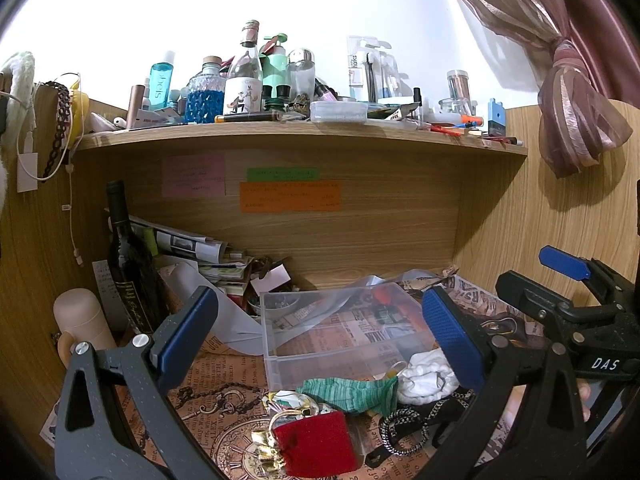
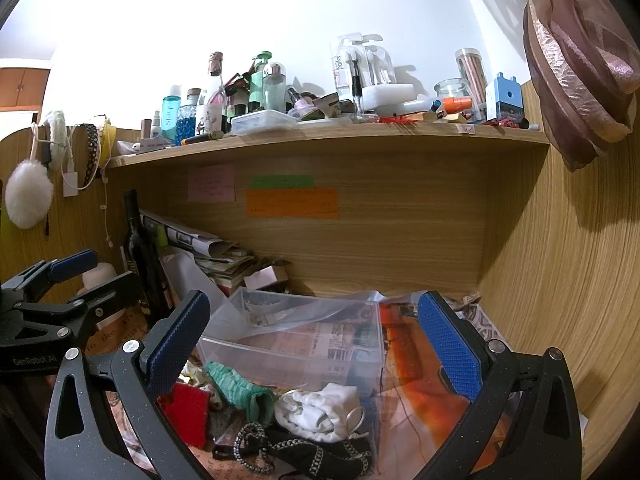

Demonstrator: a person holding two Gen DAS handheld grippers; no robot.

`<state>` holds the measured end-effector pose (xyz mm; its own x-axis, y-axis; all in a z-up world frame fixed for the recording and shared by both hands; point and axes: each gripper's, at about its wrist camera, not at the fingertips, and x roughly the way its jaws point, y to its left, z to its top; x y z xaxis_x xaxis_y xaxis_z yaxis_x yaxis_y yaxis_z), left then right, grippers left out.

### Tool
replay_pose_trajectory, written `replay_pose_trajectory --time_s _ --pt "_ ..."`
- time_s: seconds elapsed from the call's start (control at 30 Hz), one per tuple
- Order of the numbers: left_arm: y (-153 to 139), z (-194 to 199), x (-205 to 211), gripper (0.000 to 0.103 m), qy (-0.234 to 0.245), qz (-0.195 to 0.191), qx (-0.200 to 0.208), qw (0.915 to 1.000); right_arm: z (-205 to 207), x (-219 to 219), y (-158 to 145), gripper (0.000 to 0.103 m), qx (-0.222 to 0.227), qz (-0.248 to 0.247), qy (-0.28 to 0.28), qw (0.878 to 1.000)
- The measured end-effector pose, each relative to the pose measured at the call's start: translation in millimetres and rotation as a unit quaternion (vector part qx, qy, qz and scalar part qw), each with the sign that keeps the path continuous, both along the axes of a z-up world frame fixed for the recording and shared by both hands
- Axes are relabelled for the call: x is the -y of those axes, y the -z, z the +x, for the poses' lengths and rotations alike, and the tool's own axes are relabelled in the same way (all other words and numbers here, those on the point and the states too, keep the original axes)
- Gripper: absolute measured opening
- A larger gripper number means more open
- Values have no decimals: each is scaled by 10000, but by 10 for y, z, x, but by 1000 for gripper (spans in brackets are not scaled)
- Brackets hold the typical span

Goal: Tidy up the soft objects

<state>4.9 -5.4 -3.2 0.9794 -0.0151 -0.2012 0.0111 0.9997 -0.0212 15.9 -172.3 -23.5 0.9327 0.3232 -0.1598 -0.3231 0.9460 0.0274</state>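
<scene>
A heap of soft items lies on the printed desk mat in front of a clear plastic bin [image 1: 280, 364] [image 2: 288, 354]. It holds a green ribbed cloth [image 1: 352, 394] [image 2: 240, 390], a white crumpled cloth [image 1: 426, 376] [image 2: 320, 408], a red pouch [image 1: 316, 442] [image 2: 186, 410] and a black patterned band [image 1: 404, 426] [image 2: 296, 452]. My left gripper [image 1: 320, 340] hovers open above the heap with nothing between its fingers. My right gripper [image 2: 316, 344] is open too, over the white cloth and the bin. Each gripper shows at the other view's edge.
A dark wine bottle [image 1: 130, 260] and a beige flask [image 1: 82, 326] stand at the left. Stacked papers [image 1: 200, 252] lean behind the bin. A crowded shelf [image 1: 300, 130] runs overhead, wooden walls close both sides, and a tied curtain [image 1: 576, 112] hangs at the right.
</scene>
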Motion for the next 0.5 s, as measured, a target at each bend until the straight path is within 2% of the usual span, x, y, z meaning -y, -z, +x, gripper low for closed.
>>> replay_pose_trajectory --time_s 0.5 --pt "18 0 26 103 13 24 8 10000 -3 0 3 103 -12 14 -2 10000"
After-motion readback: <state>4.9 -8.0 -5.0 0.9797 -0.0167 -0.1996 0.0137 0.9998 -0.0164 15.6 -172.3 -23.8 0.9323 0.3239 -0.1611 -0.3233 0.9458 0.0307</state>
